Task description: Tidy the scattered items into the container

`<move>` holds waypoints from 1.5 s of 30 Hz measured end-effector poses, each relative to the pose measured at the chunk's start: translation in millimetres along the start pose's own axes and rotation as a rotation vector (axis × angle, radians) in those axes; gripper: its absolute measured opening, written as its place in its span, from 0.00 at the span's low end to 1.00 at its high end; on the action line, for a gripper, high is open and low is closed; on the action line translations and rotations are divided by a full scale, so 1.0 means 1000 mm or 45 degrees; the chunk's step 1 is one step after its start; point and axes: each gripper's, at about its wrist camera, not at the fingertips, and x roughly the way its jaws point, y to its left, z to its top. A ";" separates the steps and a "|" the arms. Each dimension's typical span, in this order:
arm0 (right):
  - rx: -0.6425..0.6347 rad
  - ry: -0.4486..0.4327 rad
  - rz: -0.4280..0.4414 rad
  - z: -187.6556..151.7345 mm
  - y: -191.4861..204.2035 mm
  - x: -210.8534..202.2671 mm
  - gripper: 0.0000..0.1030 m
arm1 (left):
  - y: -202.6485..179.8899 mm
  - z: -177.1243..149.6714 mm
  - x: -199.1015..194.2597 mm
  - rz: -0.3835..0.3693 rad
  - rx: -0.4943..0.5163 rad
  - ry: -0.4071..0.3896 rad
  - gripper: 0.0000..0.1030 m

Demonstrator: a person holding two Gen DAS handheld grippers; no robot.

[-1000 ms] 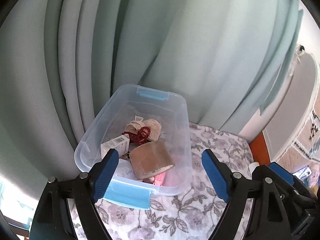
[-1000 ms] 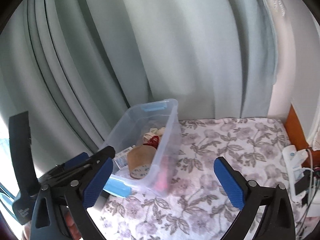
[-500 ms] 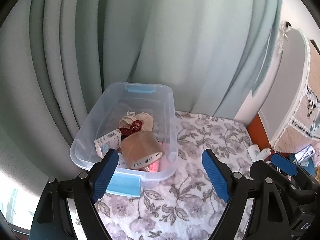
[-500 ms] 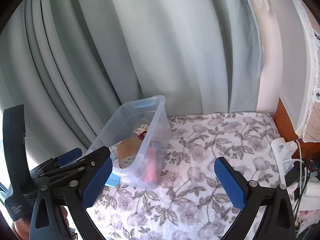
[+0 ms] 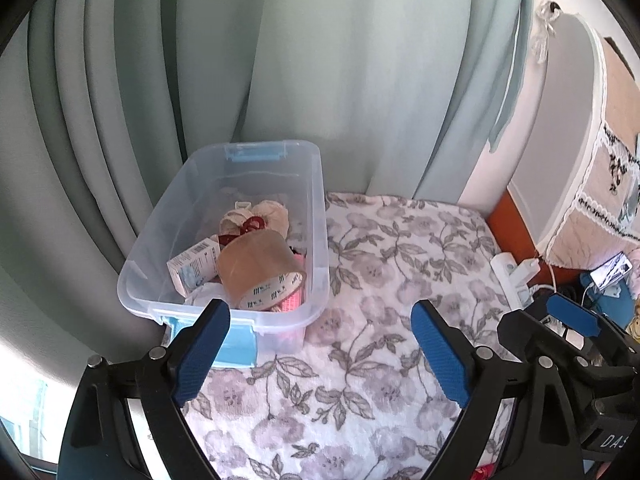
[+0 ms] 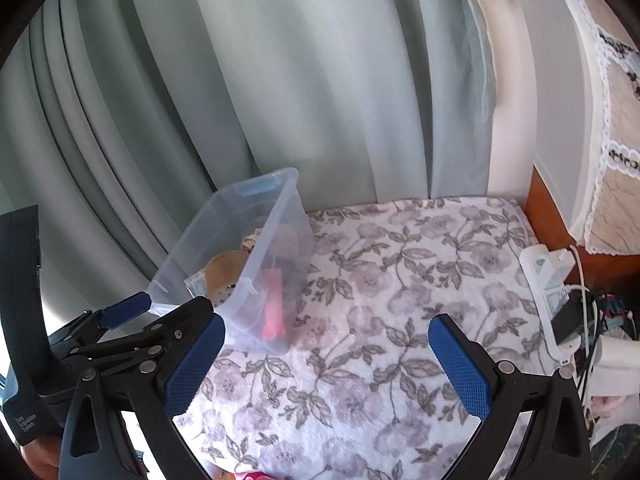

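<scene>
Left wrist view: both tongs have backed off the container [image 5: 312, 216], left gripper [image 5: 320, 344] opening wider with nothing in it, right gripper [image 6: 326, 360] spread and empty. Tape roll [image 5: 260, 272] and box [image 5: 192, 266] sit inside, so tidying looks nearly done.

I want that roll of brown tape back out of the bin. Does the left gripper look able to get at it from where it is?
Probably yes. The brown tape roll lies on top of the other things in the lidless clear bin, just ahead of the left gripper, whose jaws are opening with nothing between them.
</scene>
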 end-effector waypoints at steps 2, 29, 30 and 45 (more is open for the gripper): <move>-0.003 0.017 -0.012 -0.002 0.000 0.003 1.00 | -0.001 -0.002 0.004 0.007 0.015 0.022 0.90; 0.021 0.170 -0.085 -0.024 -0.005 0.026 1.00 | 0.005 -0.024 0.033 0.040 0.033 0.163 0.90; 0.019 0.166 -0.086 -0.023 -0.005 0.026 1.00 | 0.005 -0.024 0.033 0.038 0.033 0.160 0.90; 0.012 0.091 -0.117 -0.015 -0.002 0.010 1.00 | -0.002 -0.016 0.023 0.017 0.048 0.101 0.90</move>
